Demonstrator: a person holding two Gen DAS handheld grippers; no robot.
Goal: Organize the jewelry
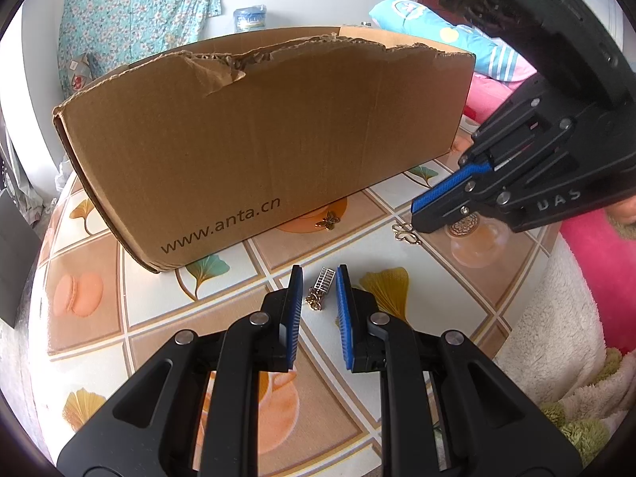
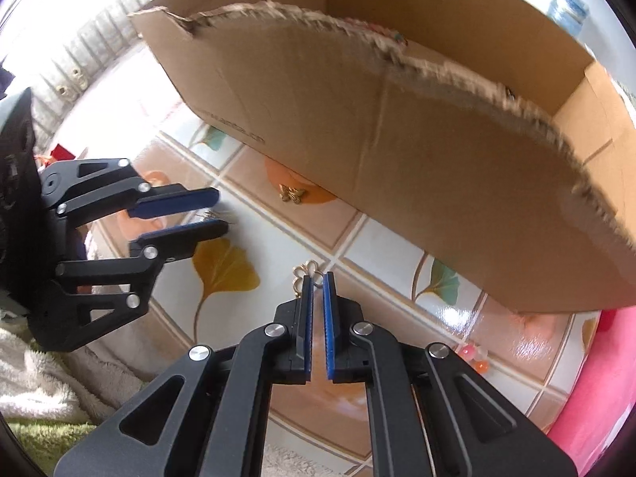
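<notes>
The left tool [image 1: 319, 274] hangs low over the counter [image 1: 401, 198], its blue pads [image 1: 295, 290] spread a little, with a silver ladder-shaped charm [image 1: 324, 278] and a small gold piece [image 1: 314, 301] lying between them. The pads stand clear of both on either side; nothing is pinched. Seen from the right wrist, this left tool [image 2: 216, 212] points in from the left with something thin and glinting between its tips, too blurred to make out.

The right tool [image 2: 317, 280] points steeply down at a gold flower-outline charm [image 2: 311, 268] that lies on the counter [image 2: 377, 246] at its tips. Its pads [image 2: 327, 298] stand slightly apart with only a narrow gap, and the charm appears not to be clamped. From the left wrist, the right tool [image 1: 415, 218] has its tip just beside the same flower charm [image 1: 405, 233].

A gold butterfly charm [image 1: 329, 220] lies apart from both, just in front of the wall of the cardboard box [image 1: 278, 139], on an orange patch of the patterned cover. The box has a torn top edge and stands open behind all the pieces.
</notes>
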